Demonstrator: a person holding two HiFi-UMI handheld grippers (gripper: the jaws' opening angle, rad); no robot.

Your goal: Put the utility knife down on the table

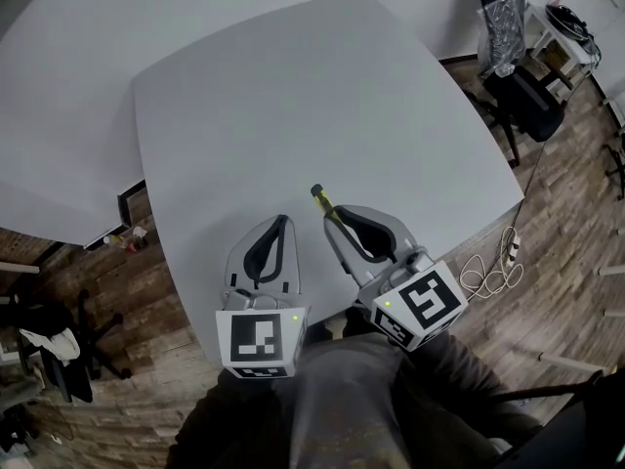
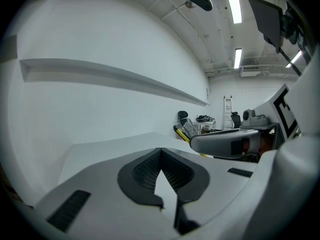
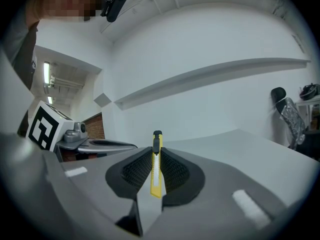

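Observation:
A yellow utility knife [image 3: 156, 166] with a black slider and tip is clamped between the jaws of my right gripper [image 3: 156, 159], sticking out forward past them. In the head view the knife [image 1: 323, 201] pokes out of the right gripper [image 1: 339, 219] over the near part of the white table [image 1: 322, 96]. My left gripper [image 1: 282, 225] sits just to its left, jaws closed with nothing between them; in the left gripper view its pads [image 2: 161, 170] meet at the tip. The knife's tip [image 2: 181, 133] shows there at the right.
The white table has a bare top. Beyond its right edge are black office chairs [image 1: 522, 101], a cluttered stand [image 1: 566, 27] and a white cable [image 1: 493, 267] on the wooden floor. Another chair [image 1: 59, 345] stands left. A person's legs show below.

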